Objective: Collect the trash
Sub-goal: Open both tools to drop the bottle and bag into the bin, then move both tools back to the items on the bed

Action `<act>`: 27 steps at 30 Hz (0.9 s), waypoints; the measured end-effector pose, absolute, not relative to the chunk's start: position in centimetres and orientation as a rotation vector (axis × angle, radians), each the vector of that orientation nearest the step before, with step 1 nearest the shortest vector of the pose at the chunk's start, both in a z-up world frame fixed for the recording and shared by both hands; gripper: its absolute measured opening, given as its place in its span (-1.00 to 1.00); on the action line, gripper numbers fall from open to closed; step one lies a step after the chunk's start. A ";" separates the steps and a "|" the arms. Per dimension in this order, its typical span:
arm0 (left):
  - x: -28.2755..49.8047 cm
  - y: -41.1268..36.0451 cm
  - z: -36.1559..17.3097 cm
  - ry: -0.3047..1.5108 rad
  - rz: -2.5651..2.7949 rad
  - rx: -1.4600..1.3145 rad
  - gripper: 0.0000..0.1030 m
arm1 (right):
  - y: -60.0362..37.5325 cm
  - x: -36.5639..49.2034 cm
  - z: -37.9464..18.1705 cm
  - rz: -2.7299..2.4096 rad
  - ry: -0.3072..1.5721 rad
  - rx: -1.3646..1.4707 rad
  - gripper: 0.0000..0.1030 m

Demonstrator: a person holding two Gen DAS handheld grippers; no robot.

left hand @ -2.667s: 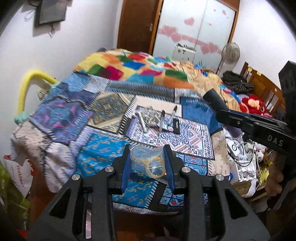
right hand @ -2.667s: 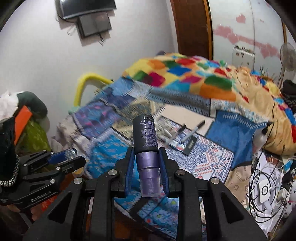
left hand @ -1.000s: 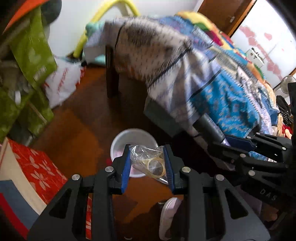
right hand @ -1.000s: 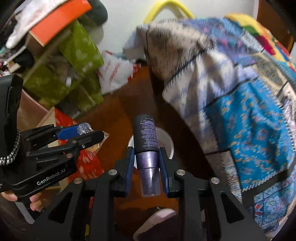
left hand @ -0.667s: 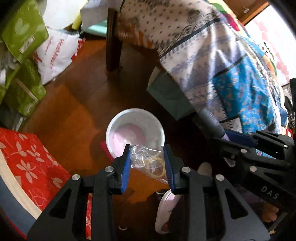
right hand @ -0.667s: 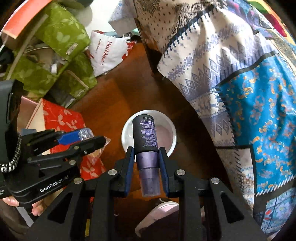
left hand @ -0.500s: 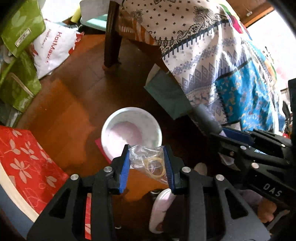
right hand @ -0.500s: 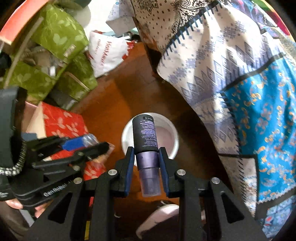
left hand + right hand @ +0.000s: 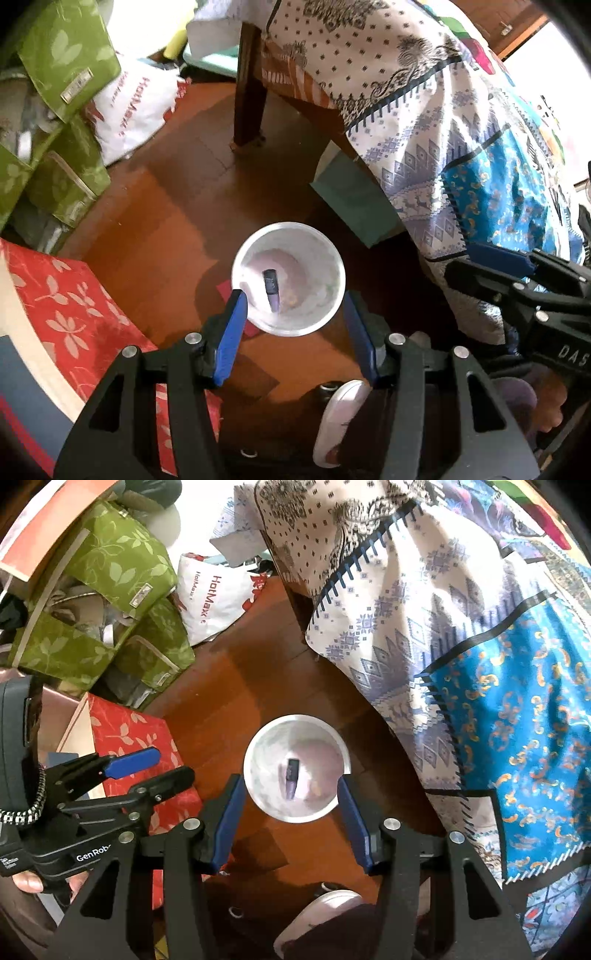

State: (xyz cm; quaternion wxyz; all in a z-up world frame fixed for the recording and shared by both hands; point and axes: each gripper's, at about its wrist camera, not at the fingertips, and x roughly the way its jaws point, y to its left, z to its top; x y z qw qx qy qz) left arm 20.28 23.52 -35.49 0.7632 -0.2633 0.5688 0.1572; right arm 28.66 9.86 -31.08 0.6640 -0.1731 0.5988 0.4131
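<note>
The bin (image 9: 334,258) looks like smooth white plastic with a faint sheen; the floor (image 9: 166,206) around it is polished brown wood, glossy; beside the bin hangs a matt printed cloth bedspread (image 9: 443,122); the gripper fingers (image 9: 231,334) nearest the bin wear matt blue pads.

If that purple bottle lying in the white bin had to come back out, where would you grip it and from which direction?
Grip the purple bottle across its lighter lower body, coming straight down through the open top of the white bin. It lies on its side on the bin's bottom, enclosed by the wall, so only a top approach looks clear. Set the jaws across its narrow width. Both the left gripper and right gripper are empty, jaws opening.
</note>
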 end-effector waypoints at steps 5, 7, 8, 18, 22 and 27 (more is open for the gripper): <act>19.3 22.8 -33.1 1.189 0.356 -0.552 0.03 | 8.9 27.9 -28.8 0.933 1.282 -0.402 -0.06; 18.8 22.4 -31.6 1.160 0.360 -0.540 0.03 | 8.3 27.7 -27.8 0.938 1.259 -0.391 -0.06; 18.7 22.3 -31.1 1.150 0.361 -0.534 0.03 | 8.0 27.6 -27.3 0.938 1.245 -0.388 -0.06; 17.8 18.0 -22.4 0.969 0.369 -0.409 0.03 | 2.8 27.0 -21.0 0.904 1.075 -0.307 -0.06; 17.8 16.0 -19.4 0.903 0.362 -0.361 0.03 | -0.2 27.1 -18.1 0.880 1.007 -0.255 -0.06; 18.2 12.5 -15.5 0.815 0.334 -0.304 0.03 | -4.0 27.2 -14.6 0.852 0.928 -0.192 -0.06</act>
